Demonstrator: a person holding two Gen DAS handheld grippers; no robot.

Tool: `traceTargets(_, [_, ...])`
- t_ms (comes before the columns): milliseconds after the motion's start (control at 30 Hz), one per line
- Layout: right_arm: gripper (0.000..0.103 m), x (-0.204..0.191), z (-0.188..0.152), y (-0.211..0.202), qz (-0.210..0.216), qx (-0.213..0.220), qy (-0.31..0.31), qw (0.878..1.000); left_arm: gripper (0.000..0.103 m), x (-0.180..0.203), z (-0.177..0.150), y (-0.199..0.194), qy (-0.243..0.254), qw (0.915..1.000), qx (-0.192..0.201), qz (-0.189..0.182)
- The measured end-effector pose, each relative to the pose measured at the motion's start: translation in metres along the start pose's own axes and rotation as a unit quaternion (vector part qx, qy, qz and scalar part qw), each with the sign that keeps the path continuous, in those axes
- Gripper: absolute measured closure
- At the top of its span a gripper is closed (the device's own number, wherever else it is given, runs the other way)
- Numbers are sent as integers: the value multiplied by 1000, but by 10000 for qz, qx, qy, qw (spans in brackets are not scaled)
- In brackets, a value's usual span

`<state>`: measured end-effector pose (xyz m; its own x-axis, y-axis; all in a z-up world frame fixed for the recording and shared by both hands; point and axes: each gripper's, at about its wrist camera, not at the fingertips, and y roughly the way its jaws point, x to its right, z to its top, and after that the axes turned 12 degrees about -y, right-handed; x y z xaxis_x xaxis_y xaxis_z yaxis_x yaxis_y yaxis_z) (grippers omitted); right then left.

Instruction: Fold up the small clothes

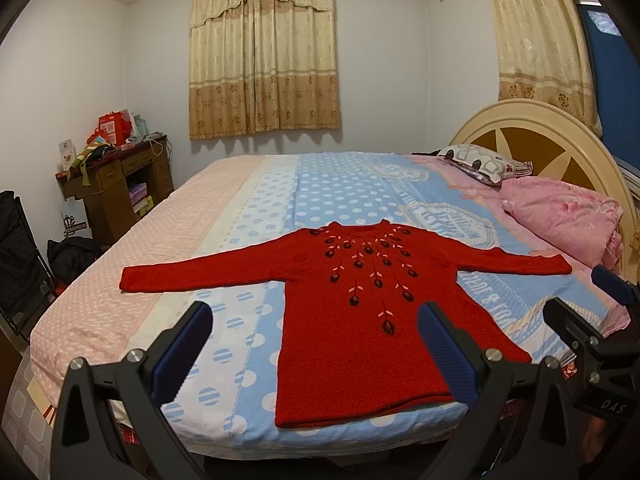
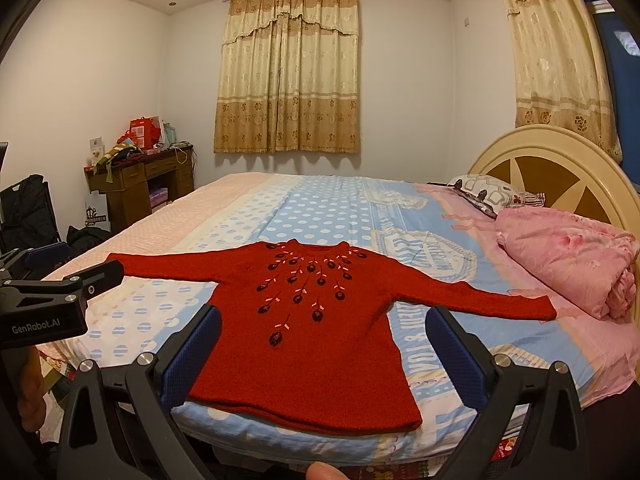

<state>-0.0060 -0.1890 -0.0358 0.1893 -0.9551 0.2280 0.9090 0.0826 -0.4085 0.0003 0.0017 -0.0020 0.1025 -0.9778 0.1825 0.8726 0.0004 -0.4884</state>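
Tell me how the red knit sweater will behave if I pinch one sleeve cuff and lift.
The red knit sweater lies flat and limp on the bed sheet, so it will probably drape and sag, not hold shape. The knit looks thick, so it may be fairly heavy for its size and stretch. Its coarse texture should grip well between the open left gripper pads.
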Motion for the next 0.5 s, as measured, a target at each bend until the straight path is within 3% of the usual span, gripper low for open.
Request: traceTargets(500, [1, -4, -4, 0, 18, -22, -11, 10000, 0, 0, 0, 0, -2, 10000, 3, 5])
